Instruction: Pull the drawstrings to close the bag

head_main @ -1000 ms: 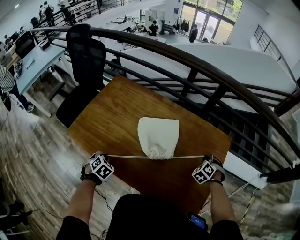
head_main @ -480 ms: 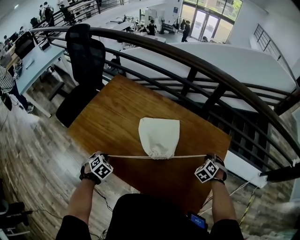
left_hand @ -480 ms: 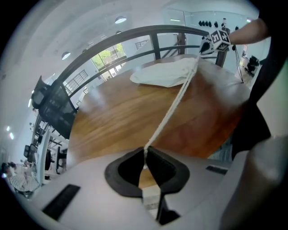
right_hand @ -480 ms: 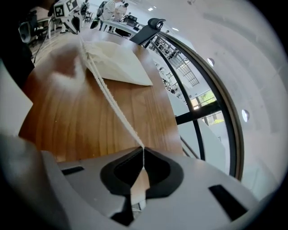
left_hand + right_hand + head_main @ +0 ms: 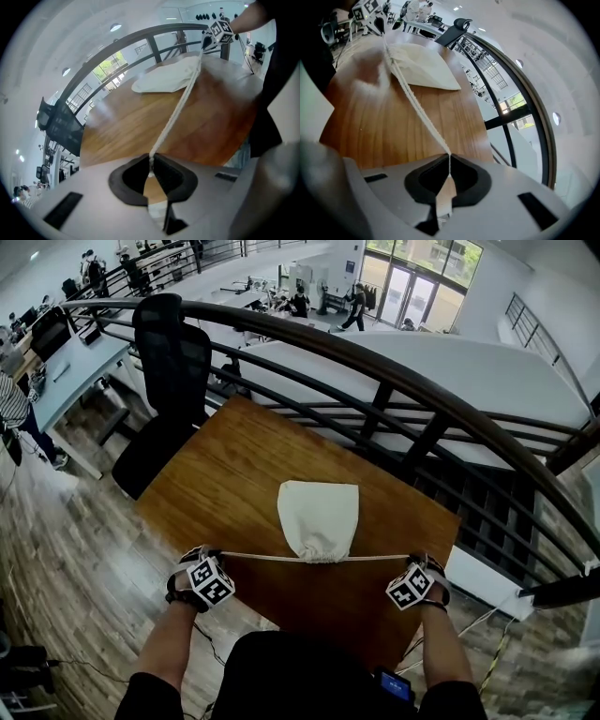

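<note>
Both sets of jaws clamped shut, everything pulled straight!
The cream cloth drawstring bag (image 5: 319, 517) lies flat in the middle of the brown wooden table (image 5: 220, 474), its gathered mouth at its 6 o'clock end. From there the white twisted drawstring (image 5: 272, 558) runs straight out towards 9 and 3 o'clock. The left gripper (image 5: 151, 161) pinches one end, and the right gripper (image 5: 449, 161) pinches the other.
</note>
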Demonstrator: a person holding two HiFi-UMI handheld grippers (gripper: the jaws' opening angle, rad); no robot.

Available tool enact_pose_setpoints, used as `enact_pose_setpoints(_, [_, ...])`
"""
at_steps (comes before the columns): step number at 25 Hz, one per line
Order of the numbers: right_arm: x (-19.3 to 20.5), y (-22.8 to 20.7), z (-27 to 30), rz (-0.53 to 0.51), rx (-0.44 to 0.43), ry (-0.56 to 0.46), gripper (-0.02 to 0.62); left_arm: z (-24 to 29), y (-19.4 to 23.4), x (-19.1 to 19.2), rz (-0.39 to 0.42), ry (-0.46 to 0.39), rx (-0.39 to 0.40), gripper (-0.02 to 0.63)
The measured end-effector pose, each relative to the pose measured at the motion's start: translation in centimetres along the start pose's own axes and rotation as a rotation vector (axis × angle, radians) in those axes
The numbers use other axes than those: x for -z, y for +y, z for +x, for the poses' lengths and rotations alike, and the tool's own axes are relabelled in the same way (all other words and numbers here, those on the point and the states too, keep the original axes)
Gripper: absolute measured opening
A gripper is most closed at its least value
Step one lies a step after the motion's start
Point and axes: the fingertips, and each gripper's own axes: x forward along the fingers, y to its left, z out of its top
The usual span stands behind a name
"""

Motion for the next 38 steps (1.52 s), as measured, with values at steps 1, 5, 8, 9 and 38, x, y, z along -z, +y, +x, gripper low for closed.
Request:
enact_pose_setpoints(1, [-0.1,0.3,-0.1,0.004,-0.012,-0.013,0.005,-0.1,-0.2,-0.3,0.017,-0.009,-0.009,0.034])
enact_pose_setpoints(5, [-0.4,1.6,0.0,-0.031,-0.077,-0.024,0.224,0.2,-0.9,-1.3,0.066,-0.024,0.013,0.308])
enact_pose_setpoints(8, [-1.0,2.8,-0.1,-0.036,-0.114,-0.038,0.269,0.1,-1.2,-1.5,0.049,-0.044,0.036,0.318])
enact_pose_setpoints(9, [-1.2,2.9,-0.2,-0.037,-0.113,-0.046,0.273,0.1,-1.3,-1.6,0.051,-0.049,0.037,0.321])
enact_pose_setpoints(38, [-14.7,-6.9,-20.0,0.660,-0.058,-0.865,0.006,-20.3,9.0,-18.5,-0.489,-0.900,-0.256,0.040])
